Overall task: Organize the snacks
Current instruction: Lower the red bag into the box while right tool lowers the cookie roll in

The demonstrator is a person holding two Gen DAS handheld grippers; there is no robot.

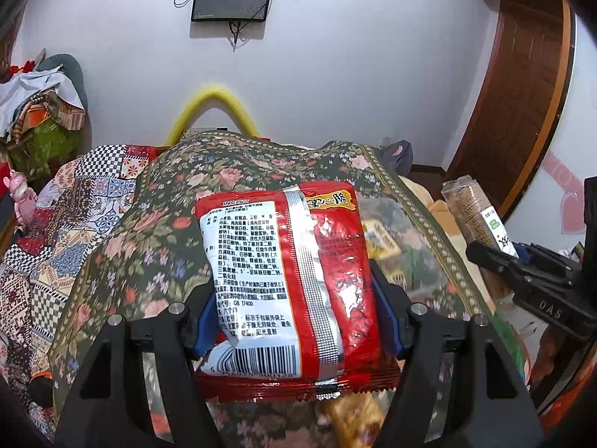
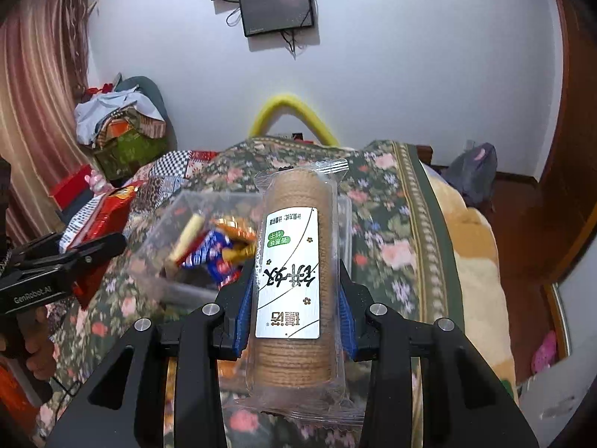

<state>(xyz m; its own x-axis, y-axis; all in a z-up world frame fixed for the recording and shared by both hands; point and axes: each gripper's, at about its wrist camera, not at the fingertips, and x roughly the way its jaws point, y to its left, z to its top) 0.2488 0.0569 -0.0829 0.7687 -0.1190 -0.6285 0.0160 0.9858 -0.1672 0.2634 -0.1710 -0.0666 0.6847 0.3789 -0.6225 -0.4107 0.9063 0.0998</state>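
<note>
My left gripper (image 1: 294,291) is shut on a red snack packet (image 1: 283,283) with a white printed back and a silver seam, held above the floral bedspread (image 1: 156,246). My right gripper (image 2: 294,287) is shut on a clear-wrapped roll of round biscuits (image 2: 294,276) with a white label. A clear plastic box (image 2: 179,231) holding several small wrapped snacks sits on the bed, just left of the biscuit roll. The right gripper and its biscuit roll (image 1: 477,216) show at the right of the left wrist view. The left gripper and red packet (image 2: 100,216) show at the left of the right wrist view.
A patchwork quilt (image 1: 56,224) lies at the left. A yellow curved tube (image 1: 216,104) stands at the far end of the bed. A pile of cloth and boxes (image 2: 119,130) sits far left. A wooden door (image 1: 522,93) is at the right. Screens (image 2: 276,7) hang on the wall.
</note>
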